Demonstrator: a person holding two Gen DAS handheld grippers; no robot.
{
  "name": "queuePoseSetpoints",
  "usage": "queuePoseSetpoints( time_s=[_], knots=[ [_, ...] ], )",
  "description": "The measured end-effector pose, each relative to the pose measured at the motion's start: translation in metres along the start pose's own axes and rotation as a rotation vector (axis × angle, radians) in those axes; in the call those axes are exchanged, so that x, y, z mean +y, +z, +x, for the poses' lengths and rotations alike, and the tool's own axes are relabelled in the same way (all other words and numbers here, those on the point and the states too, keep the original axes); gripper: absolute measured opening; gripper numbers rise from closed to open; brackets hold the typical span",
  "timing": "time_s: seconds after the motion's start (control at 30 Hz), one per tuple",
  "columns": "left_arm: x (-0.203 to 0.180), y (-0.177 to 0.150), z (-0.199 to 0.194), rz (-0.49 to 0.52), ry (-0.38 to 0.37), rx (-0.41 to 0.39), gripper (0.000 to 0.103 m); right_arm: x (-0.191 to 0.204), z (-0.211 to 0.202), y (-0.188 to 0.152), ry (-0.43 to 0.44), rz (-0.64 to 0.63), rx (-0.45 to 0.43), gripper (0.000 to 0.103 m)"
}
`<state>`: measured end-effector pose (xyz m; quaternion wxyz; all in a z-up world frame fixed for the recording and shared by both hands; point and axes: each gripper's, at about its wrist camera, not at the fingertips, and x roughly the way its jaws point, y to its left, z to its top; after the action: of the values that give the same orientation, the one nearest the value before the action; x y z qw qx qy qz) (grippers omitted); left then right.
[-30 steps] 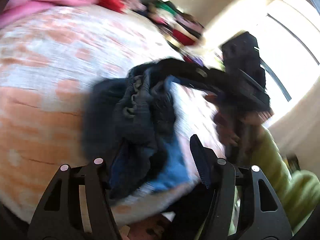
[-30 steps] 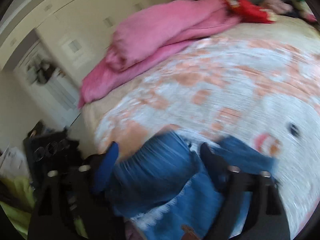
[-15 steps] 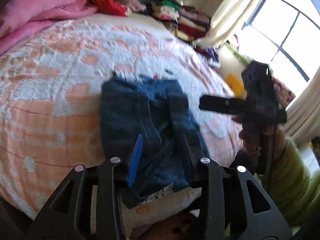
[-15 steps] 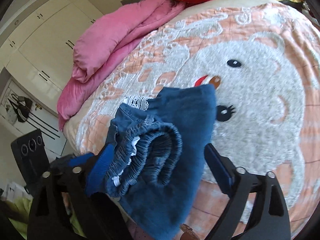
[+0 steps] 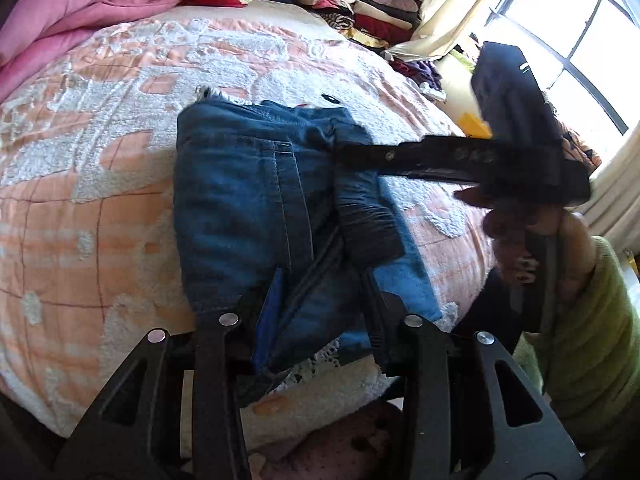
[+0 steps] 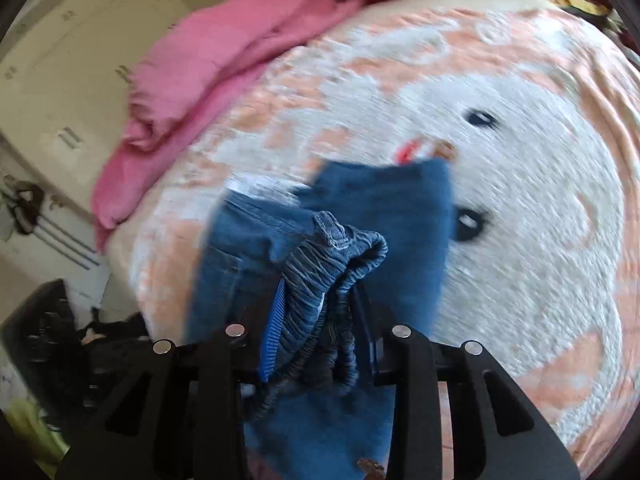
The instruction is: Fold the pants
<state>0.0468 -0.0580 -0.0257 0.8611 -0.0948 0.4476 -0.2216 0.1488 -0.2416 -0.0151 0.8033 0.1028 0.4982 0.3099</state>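
A: Where do your pants (image 5: pixel 248 208) sit?

B: Folded on the bed (image 5: pixel 80 200), near its front edge, with the pink duvet (image 6: pixel 224 56) off at eleven o'clock.

A: And your left hand-held gripper (image 5: pixel 320 308)?

B: Its jaws have just widened slightly, yet it pinches the near hem, likely pinning the stack. Your right hand-held gripper (image 6: pixel 316 320) has just closed on the elastic waistband (image 6: pixel 332 256), probably to carry that end over.
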Motion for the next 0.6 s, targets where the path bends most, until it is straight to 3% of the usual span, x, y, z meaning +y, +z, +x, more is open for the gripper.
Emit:
queuePoseSetpoints(
  time_s=[0.07, 0.13, 0.27, 0.43, 0.6],
  knots=[
    [-0.003, 0.000, -0.004, 0.009, 0.006, -0.002, 0.041, -0.005, -0.005, -0.005, 0.006, 0.028, -0.015, 0.053],
    [-0.005, 0.002, -0.009, 0.014, 0.009, -0.009, 0.047, -0.005, -0.019, -0.010, -0.005, 0.011, -0.053, 0.054],
    [-0.010, 0.005, -0.017, 0.037, 0.030, -0.030, 0.055, 0.001, -0.046, -0.019, -0.022, -0.017, -0.120, 0.071],
    [-0.009, 0.009, -0.025, 0.040, 0.051, -0.052, 0.067, 0.015, -0.072, -0.030, -0.059, -0.103, -0.183, 0.084],
    [-0.004, 0.013, -0.031, 0.035, 0.079, -0.065, 0.079, 0.036, -0.085, -0.046, -0.122, -0.227, -0.218, 0.085]
  ],
)
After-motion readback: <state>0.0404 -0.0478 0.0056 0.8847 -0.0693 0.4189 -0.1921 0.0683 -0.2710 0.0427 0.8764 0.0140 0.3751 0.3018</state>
